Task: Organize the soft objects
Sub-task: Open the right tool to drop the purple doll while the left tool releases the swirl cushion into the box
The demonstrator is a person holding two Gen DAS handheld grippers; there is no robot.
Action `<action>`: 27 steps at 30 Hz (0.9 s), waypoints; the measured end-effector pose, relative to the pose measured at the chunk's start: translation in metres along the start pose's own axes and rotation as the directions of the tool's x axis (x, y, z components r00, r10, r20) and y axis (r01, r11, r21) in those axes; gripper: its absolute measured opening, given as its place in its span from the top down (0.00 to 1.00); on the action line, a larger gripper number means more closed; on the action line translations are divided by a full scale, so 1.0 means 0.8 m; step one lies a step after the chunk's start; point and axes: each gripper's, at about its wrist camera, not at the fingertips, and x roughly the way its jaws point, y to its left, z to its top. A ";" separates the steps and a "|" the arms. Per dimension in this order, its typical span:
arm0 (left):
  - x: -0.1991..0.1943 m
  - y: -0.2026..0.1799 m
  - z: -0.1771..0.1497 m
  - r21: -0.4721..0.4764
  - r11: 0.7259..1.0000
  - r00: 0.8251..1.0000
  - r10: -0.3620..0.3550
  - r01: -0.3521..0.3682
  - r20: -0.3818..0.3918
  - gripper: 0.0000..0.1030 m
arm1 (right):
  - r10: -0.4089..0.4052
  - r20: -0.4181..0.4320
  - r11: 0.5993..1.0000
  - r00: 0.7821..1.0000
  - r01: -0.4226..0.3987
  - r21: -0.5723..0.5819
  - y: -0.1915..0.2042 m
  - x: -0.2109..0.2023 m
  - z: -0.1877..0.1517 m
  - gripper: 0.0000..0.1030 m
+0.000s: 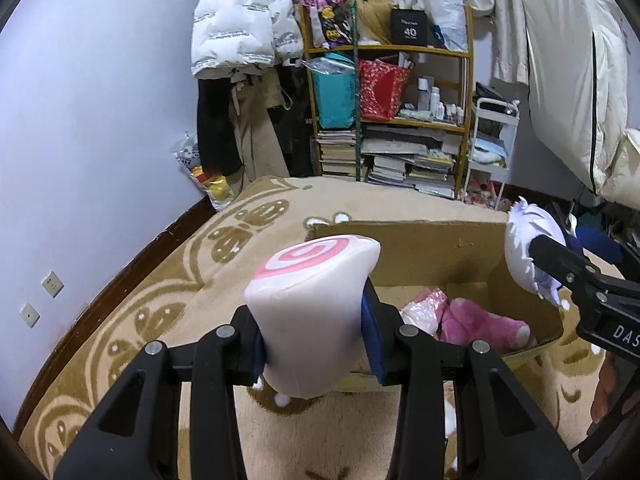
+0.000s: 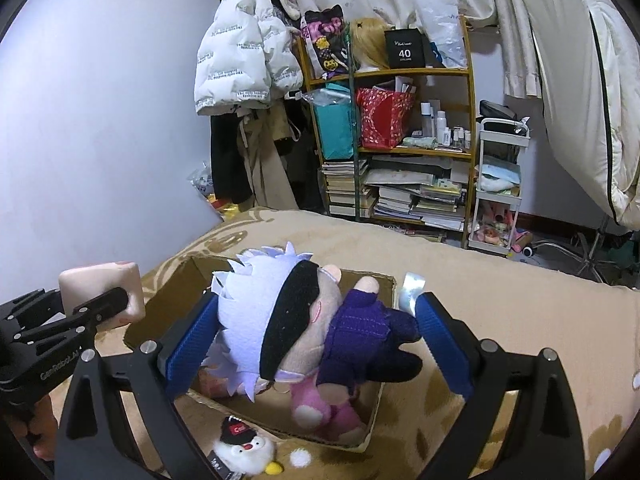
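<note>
both grippers carry toys above the cardboard box [image 2: 384,420] on the patterned blanket [image 1: 160,300], so the depositing step seems in hand. the left gripper [image 1: 316,344] clamps a white cushion with a pink spiral [image 1: 316,300]; the right gripper [image 2: 316,344] pinches a white-haired doll [image 2: 304,320] (blindfolded, purple-clothed). next, probably, lower and release beside the pink plush [image 1: 480,324] already inside.

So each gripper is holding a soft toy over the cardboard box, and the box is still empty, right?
Not quite: the cardboard box is not empty. The left wrist view shows a pink plush already lying inside. The left gripper and right gripper do each hold a soft toy.
</note>
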 end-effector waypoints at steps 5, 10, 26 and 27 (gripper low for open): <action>0.008 -0.010 0.001 0.017 1.000 1.000 -0.024 0.024 -0.009 0.63 | 0.003 -0.007 1.000 1.000 -0.003 0.006 -0.002 0.008 -0.001 0.01; 0.016 -0.017 0.006 0.037 0.999 0.999 -0.033 0.033 0.000 0.63 | 0.022 0.010 1.000 1.000 -0.023 0.021 -0.006 0.009 -0.001 0.00; 0.032 -0.026 -0.001 0.066 0.996 0.998 -0.052 0.055 -0.047 0.35 | 0.054 -0.028 0.997 0.998 -0.052 0.053 -0.007 0.021 0.002 0.00; 0.031 -0.026 0.000 0.071 0.996 0.998 -0.043 0.045 -0.036 0.29 | 0.053 -0.028 0.997 0.998 -0.052 0.056 -0.008 0.021 0.002 0.00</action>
